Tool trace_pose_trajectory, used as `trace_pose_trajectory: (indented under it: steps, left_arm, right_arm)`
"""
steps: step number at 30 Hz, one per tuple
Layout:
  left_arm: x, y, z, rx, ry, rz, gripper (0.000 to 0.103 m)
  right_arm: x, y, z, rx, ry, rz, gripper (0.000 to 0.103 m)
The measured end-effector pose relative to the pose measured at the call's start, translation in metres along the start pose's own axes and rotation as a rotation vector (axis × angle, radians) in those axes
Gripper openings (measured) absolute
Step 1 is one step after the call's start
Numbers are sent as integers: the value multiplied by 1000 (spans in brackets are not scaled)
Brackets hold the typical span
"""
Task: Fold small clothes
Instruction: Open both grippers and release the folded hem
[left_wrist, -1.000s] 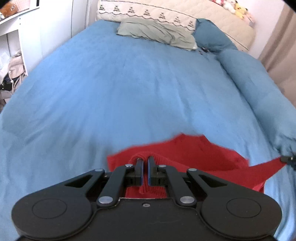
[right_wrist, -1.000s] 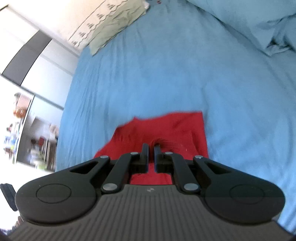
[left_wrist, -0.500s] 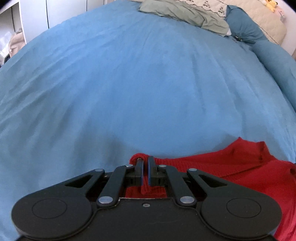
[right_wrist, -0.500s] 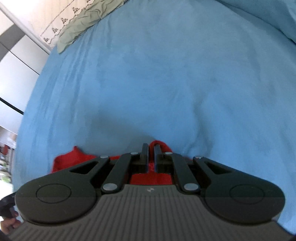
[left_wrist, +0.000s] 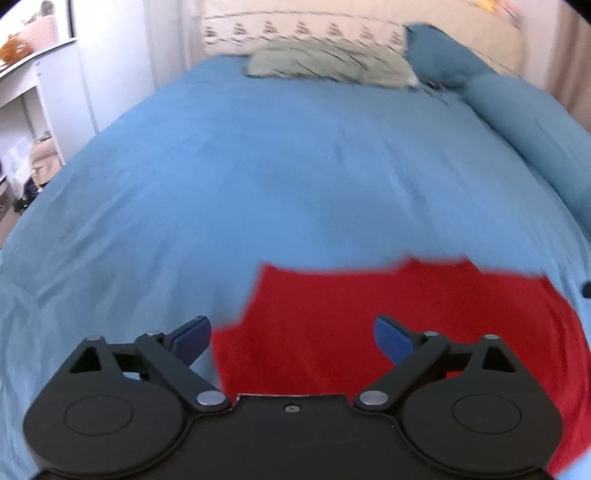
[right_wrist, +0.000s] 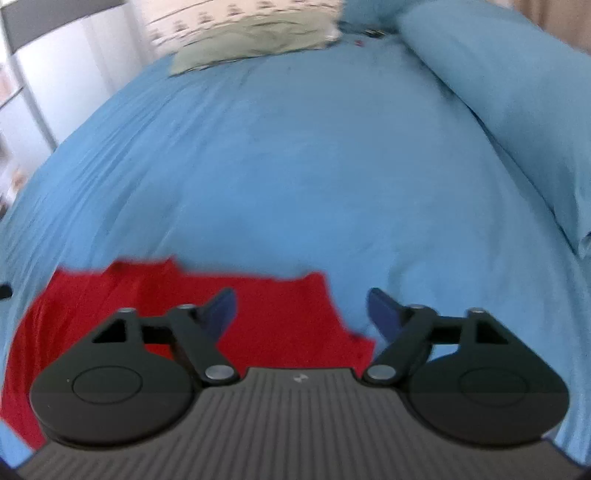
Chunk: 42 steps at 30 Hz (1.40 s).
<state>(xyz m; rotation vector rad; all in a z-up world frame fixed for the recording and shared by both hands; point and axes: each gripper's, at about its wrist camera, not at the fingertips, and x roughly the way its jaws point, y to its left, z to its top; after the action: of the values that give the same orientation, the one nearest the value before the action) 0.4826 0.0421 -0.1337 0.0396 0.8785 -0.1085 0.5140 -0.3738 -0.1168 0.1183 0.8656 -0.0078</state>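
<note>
A small red knit garment (left_wrist: 369, 314) lies spread flat on the blue bed cover (left_wrist: 295, 166). My left gripper (left_wrist: 291, 338) is open and empty, raised above the garment's left part. In the right wrist view the same red garment (right_wrist: 277, 314) lies below, and my right gripper (right_wrist: 301, 308) is open and empty above the garment's right edge. Both views are motion-blurred.
A grey-green pillow (left_wrist: 328, 68) and a dark blue pillow (left_wrist: 439, 55) lie at the head of the bed. A rolled blue duvet (right_wrist: 517, 110) runs along the right side. White shelves (left_wrist: 26, 110) stand to the left of the bed.
Both grippers were shut on the red garment's edge and have opened, letting it go. The garment now lies flat on the bed and both grippers have lifted away from it.
</note>
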Motion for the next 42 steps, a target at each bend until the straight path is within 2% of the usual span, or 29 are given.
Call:
trace_pose_trajectory:
  steps: [2, 6, 10, 12, 15, 19, 23, 26, 30, 33, 35, 42]
  left_arm:
    - [-1, -16, -18, 18, 52, -4, 99]
    - [12, -30, -44, -30, 126, -61, 99]
    - [24, -32, -64, -4, 175, -29, 99]
    - [28, -31, -71, -4, 184, -23, 99]
    - [26, -29, -72, 2, 180, -22, 100]
    - [15, -31, -60, 0, 170, -11, 99]
    - [-8, -35, -45, -2, 153, -18, 99]
    - [-24, -40, -43, -10, 140, -34, 100]
    - [-34, -56, -48, 22, 136, -32, 100]
    - [-31, -68, -53, 43, 146, -44, 100]
    - [-27, -75, -57, 43, 158, -55, 100]
    - [-11, -89, -69, 32, 149, -69, 99]
  right_arm:
    - [-9, 21, -17, -67, 0, 5, 103]
    - [-4, 51, -57, -186, 49, -20, 103]
    - [16, 51, -89, -160, 143, -5, 103]
    - [23, 45, -100, -118, 163, 10, 103]
    - [26, 37, -104, -74, 150, 28, 103]
    - [17, 41, -98, -106, 154, 31, 103]
    - [-26, 46, -85, -172, 104, 62, 103]
    - [-60, 49, -82, -172, 180, 96, 103]
    - [-93, 51, -111, -39, 216, 12, 103]
    - [-97, 44, -143, 107, 211, -41, 103]
    - [-93, 37, -162, 210, 199, -46, 103]
    - [-72, 12, -215, 455, 22, -60, 103]
